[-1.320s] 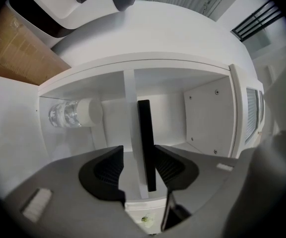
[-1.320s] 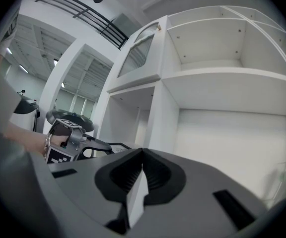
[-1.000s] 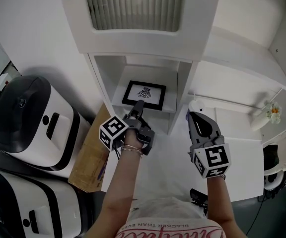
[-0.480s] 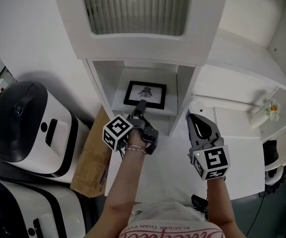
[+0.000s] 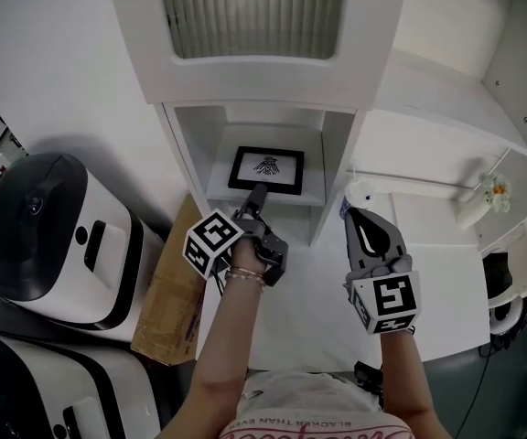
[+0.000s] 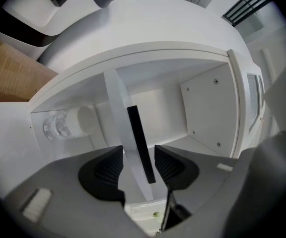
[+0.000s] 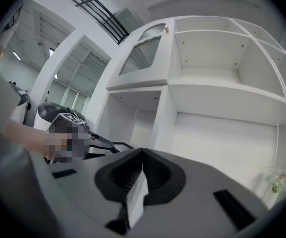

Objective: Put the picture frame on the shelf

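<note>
1. Nearest the camera, both forearms reach forward over the white table (image 5: pixel 446 282). Each hand carries its gripper at the same station as one second ago.

2. Right gripper (image 5: pixel 353 212): it hangs over the table, right of the cupboard upright and well apart from the frame. Its fingers (image 7: pixel 125 175) are pressed together at the tips, with nothing between them. No change from the earlier frames.

3. Left gripper (image 5: pixel 258 192): it points into the open compartment, its tips at the near edge of the picture frame (image 5: pixel 266 169). Its fingers (image 6: pixel 108 170) stand apart, one on either side of the shelf (image 5: pixel 219 184) board and of the frame's black edge. A gap shows on both sides, wider on the board's side. The frame is between the fingers but not clamped.

4. The picture frame lies against the shelf board inside the compartment, face towards the head camera, with its near edge at the front of the shelf. It occupies the same spot as in both earlier frames, and only the camera's aim has drifted slightly.

5. A cardboard box (image 5: pixel 167 291) lies left of the table, beside two white-and-black machines (image 5: pixel 48 222).

6. Farthest away, a louvred panel (image 5: pixel 254 12) sits above the compartment.
</note>
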Tool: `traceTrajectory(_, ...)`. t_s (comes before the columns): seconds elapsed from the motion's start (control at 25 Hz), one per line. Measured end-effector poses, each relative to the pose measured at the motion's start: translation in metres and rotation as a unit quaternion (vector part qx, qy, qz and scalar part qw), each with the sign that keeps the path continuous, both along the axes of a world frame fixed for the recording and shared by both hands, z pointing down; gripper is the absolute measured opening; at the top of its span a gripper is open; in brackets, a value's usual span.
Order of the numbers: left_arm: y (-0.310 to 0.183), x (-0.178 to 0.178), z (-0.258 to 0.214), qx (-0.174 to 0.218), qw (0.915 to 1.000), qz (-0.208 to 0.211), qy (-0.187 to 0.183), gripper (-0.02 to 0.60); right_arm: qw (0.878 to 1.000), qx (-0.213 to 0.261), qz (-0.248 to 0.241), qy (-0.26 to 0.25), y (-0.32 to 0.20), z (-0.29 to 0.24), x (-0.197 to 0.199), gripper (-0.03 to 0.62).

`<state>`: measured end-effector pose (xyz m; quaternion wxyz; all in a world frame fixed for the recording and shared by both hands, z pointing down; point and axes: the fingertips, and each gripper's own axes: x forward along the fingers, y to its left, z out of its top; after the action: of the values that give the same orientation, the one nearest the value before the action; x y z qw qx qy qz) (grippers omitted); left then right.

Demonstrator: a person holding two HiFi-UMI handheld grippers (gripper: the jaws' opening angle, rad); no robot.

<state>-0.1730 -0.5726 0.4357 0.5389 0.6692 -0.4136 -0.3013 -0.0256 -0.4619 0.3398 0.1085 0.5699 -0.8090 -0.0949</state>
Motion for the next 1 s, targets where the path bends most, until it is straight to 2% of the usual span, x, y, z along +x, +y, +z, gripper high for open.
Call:
traceTrajectory(0.2,0.021,-0.002,-0.006,0.005,0.9997,-0.011,-0.021,0.185,1.000,0.005,-0.005,0.005,0.017,-0.007,0.005,0.008)
traceTrajectory(0.4,0.046,-0.004,-0.013,0.017,0.9988,-0.020,-0.041,0.184,0.999,0.006,-0.027,-0.018,0.033,-0.013,0.007,0.008)
traceTrajectory(0.52,0.058,-0.008,-0.024,0.035,0.9972,-0.027,-0.060,0.184,1.000,0.012,-0.022,-0.019,0.039,-0.020,0.007,0.009)
traceTrajectory(0.64,0.070,-0.007,-0.042,0.067,0.9928,-0.029,-0.095,0.184,0.999,0.017,-0.028,-0.022,0.045,-0.026,0.007,0.008)
traceTrajectory(0.8,0.085,-0.007,-0.065,0.114,0.9763,-0.032,-0.181,0.184,0.998,0.028,-0.039,-0.029,0.053,-0.035,0.005,0.008)
traceTrajectory(1.0,0.100,-0.001,-0.083,0.166,0.9447,-0.021,-0.282,0.184,0.998,0.031,-0.033,-0.035,0.057,-0.041,0.009,0.008)
